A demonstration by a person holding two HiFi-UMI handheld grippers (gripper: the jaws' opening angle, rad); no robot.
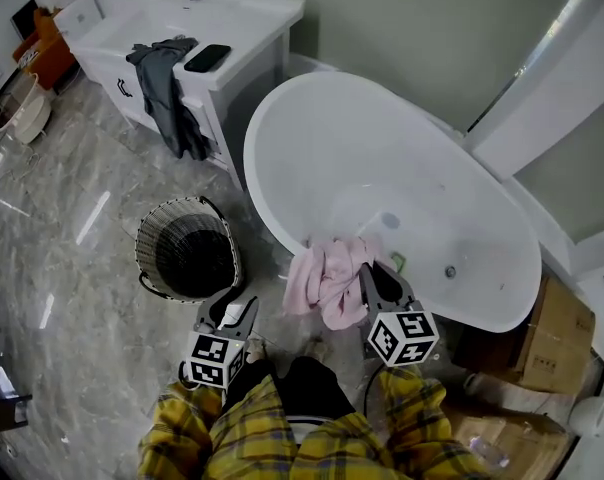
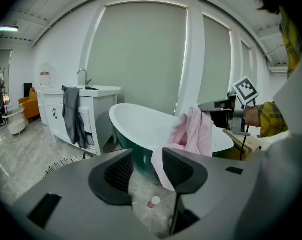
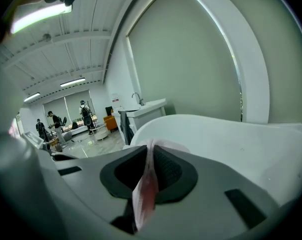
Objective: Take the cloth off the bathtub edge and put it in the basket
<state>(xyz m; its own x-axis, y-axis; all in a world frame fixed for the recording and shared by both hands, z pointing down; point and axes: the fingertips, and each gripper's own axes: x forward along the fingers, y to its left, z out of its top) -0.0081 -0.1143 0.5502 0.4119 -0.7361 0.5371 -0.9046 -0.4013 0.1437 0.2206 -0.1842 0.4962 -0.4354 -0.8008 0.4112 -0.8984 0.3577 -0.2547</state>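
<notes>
The room is a bathroom showroom with a grey marbled tile floor (image 1: 92, 228). A white vanity unit (image 1: 252, 18) stands along the far wall, and a white oval freestanding bathtub (image 1: 402, 158) fills the middle.

The coming move turns on one relation. The round dark wire basket (image 1: 187, 253) sits on the floor just off the tub's near left end, below the rim and to the left of the cloth. It looks empty, and its mouth faces straight up.

The crumpled pink cloth (image 1: 327, 278) lies bunched over the near edge of the tub. Most of it hangs down the outside wall, so its length runs roughly top to bottom.

The right gripper (image 1: 374, 278) has its jaws pinched together on a fold of the cloth at the rim – its own view shows pink fabric squeezed between the pads. The left gripper (image 1: 234, 313) is the one nearer the basket. It hovers just beside the basket's near side with its jaws apart and nothing between them.

My guess is that the cloth needs lifting clear of the rim, then carrying left and down – a short trip, though trailing folds may catch on the tub edge.
</notes>
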